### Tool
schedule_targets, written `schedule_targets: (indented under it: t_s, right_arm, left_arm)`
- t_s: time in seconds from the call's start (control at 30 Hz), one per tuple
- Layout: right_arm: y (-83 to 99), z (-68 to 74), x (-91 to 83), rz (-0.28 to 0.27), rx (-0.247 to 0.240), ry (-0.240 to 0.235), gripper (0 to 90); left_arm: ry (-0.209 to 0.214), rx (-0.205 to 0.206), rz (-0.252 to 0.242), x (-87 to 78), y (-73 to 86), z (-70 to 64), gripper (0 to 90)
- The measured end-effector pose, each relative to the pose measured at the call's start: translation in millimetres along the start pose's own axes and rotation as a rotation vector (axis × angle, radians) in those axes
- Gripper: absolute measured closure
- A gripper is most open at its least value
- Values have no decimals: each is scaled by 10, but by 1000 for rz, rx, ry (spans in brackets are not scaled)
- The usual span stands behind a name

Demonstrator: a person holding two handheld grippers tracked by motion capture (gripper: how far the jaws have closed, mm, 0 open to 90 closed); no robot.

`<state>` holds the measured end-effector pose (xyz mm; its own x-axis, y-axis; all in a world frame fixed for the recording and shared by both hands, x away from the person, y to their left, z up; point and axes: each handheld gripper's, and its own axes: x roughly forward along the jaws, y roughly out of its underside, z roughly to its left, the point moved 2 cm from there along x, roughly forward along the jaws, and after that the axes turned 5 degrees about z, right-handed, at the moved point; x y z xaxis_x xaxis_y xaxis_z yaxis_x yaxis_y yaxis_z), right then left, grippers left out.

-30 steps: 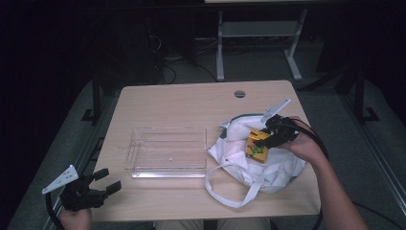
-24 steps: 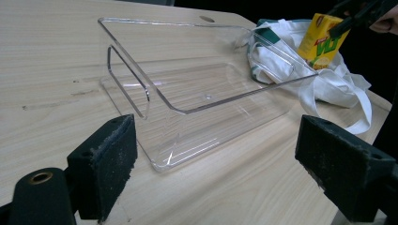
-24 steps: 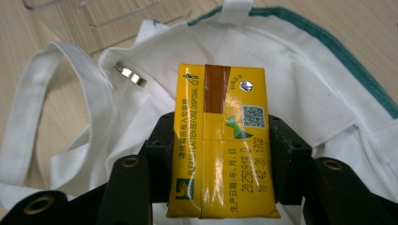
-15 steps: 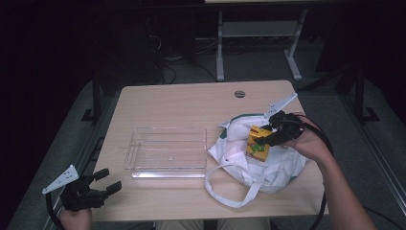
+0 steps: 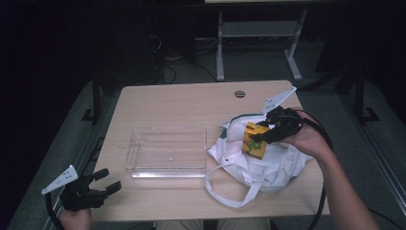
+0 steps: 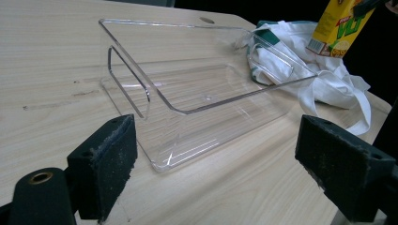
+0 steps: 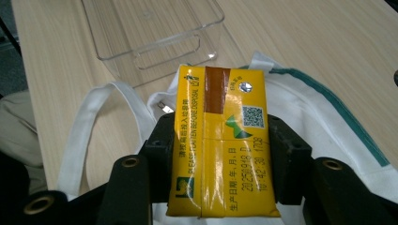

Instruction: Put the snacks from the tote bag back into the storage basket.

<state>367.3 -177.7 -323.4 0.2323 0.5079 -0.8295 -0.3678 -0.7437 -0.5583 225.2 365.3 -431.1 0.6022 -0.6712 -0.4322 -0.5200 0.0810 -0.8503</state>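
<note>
A yellow drink carton (image 5: 253, 140) (image 7: 220, 140) is clamped between the jaws of my right gripper (image 5: 262, 134) (image 7: 218, 154), held above a white cloth bag (image 5: 258, 160) (image 7: 324, 117) on the table's right side. The carton (image 6: 340, 26) also shows at the top right of the left gripper view. A clear plastic tray (image 5: 139, 163) (image 6: 141, 89) (image 7: 117, 56) lies empty at the table's middle. My left gripper (image 5: 109, 181) (image 6: 216, 164) hangs open off the table's front left corner, its jaws wide apart and pointed at the tray.
The wooden table (image 5: 182, 103) has a round cable hole (image 5: 240, 94) near its far edge. The bag's white straps (image 5: 225, 191) trail toward the front edge. A metal stand (image 5: 258, 36) and cables sit on the dark floor behind.
My right gripper has lifted the carton slightly higher out of the bag. The left gripper has stayed where it was.
</note>
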Motion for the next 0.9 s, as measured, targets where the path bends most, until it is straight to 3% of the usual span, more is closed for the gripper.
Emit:
schedule_targets:
  t_s: [0.43,0.9]
  right_arm:
    - [-182,99,-114,-18,-46,-2,514]
    - [-436,247,-46,-21,-102,-34,514]
  left_arm:
    - [-1,1,-4,-2,-1,-1,126]
    - [-1,-6,-6,-10,2,5,126]
